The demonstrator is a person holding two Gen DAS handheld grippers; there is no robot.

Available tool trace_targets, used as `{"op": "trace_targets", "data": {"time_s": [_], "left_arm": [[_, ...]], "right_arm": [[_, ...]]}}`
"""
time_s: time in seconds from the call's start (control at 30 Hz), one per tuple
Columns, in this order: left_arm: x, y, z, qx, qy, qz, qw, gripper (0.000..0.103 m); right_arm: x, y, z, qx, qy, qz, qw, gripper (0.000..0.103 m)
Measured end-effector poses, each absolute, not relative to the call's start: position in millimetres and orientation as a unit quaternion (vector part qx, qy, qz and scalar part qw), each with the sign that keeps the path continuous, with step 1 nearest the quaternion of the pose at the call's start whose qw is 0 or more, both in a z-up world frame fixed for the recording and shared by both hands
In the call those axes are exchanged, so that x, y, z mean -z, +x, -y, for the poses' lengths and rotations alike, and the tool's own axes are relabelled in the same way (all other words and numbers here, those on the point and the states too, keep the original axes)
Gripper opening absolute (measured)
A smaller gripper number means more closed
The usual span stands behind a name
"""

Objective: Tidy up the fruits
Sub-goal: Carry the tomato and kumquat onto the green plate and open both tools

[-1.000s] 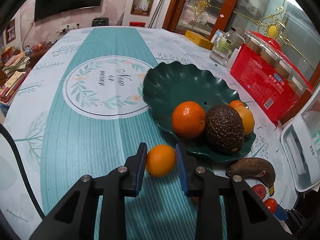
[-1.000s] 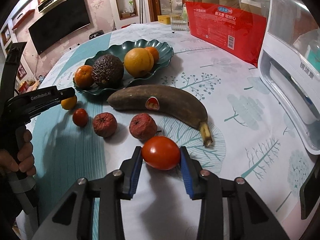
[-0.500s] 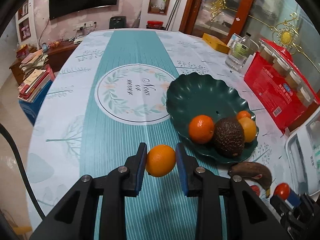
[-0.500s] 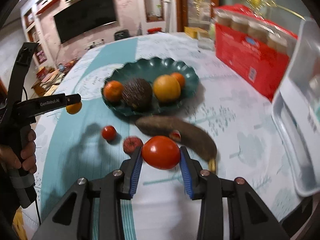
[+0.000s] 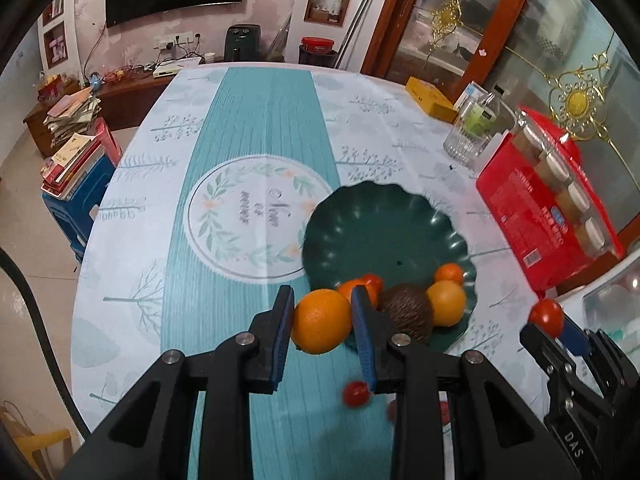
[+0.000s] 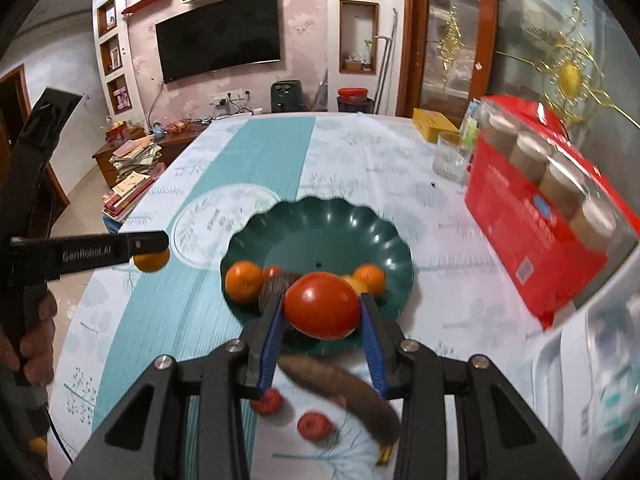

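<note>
My left gripper (image 5: 322, 322) is shut on a small orange (image 5: 320, 321) and holds it in the air, near the front left rim of the dark green scalloped plate (image 5: 372, 224). My right gripper (image 6: 323, 312) is shut on a red tomato (image 6: 322, 305), high over the plate's (image 6: 320, 228) near edge. Several fruits lie in the plate: an orange (image 6: 244, 282), a dark avocado (image 5: 408, 314), a yellow-orange citrus (image 5: 446, 303) and a small orange (image 5: 449, 273). A browned banana (image 6: 344, 394) and small red fruits (image 6: 314, 426) lie on the cloth below.
A red box of jars (image 5: 548, 208) stands at the right, with a glass (image 5: 460, 144), a bottle and a yellow box (image 5: 430, 98) behind it. A white tray (image 6: 592, 380) lies at the near right. A hand (image 6: 36, 344) grips the left tool's handle.
Both grippers have risen well above the table with their fruit still clamped. The right one has swung in over the plate's near edge, and the table looks farther away.
</note>
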State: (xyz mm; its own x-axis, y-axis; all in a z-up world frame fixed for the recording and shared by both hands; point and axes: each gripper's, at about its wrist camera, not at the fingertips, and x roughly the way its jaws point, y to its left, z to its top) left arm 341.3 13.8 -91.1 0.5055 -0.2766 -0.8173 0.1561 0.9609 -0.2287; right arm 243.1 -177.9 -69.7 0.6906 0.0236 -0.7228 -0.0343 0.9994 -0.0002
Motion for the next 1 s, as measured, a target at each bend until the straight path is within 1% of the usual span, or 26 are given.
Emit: {"op": "trace_targets", "data": {"time_s": [0.3,0.5,0.73,1.0], "left_arm": [[65.8,361.1,21.8,0.125,-0.072,-0.465,0.873,0.028],[64.0,375.8,40.0,0.127,-0.075,-0.463,0.874,0.028],[85.9,401.2,50.6,0.115,-0.082,-0.483,0.864,0.028],[142.5,428.2,57.7,0.109,-0.099,-0.525,0.838,0.028]], "right_arm": [[51.5,293.5,193.4,-0.035,-0.023,-0.384,0.922,0.037],[53.7,319.1,202.6,-0.053,-0.019,-0.388,0.92,0.037],[76.0,345.2,211.4,-0.077,-0.001,-0.414,0.907,0.037],[111.9,369.3,212.2,-0.118,-0.026,-0.426,0.896,0.037]]}}
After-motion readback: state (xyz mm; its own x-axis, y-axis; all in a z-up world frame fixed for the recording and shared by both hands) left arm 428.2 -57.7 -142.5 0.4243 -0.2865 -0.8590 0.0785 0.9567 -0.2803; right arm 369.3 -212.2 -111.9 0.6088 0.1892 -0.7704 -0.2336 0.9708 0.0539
